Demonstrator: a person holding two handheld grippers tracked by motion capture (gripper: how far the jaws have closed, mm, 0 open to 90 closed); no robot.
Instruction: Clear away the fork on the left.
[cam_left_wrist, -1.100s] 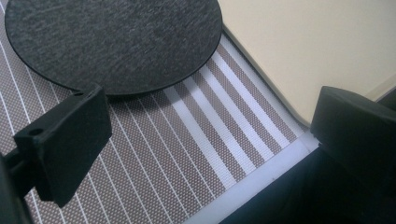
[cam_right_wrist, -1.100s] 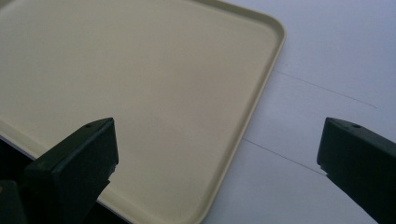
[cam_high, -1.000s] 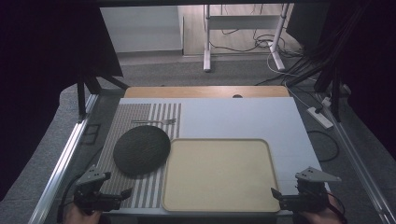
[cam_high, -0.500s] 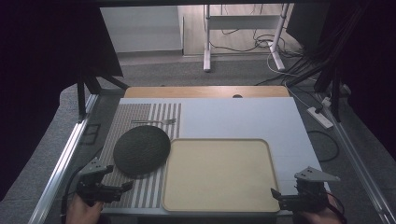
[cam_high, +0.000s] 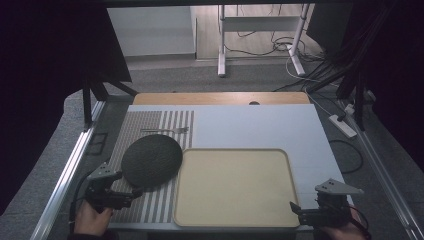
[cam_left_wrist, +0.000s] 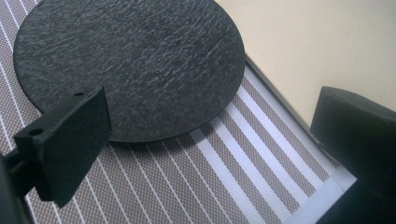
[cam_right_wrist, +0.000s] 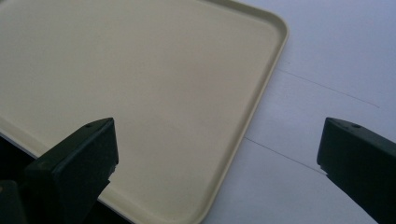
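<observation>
High view: one tray (cam_high: 235, 187), one plate (cam_high: 151, 160), one fork (cam_high: 165, 130).

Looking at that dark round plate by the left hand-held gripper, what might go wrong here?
The dark round plate lies flat on the striped mat, so the open left hand-held gripper may struggle to get a jaw under its thin edge and just push it. Pushed, it could slide over the beige tray rim it nearly touches, or toward the fork beyond it.
</observation>
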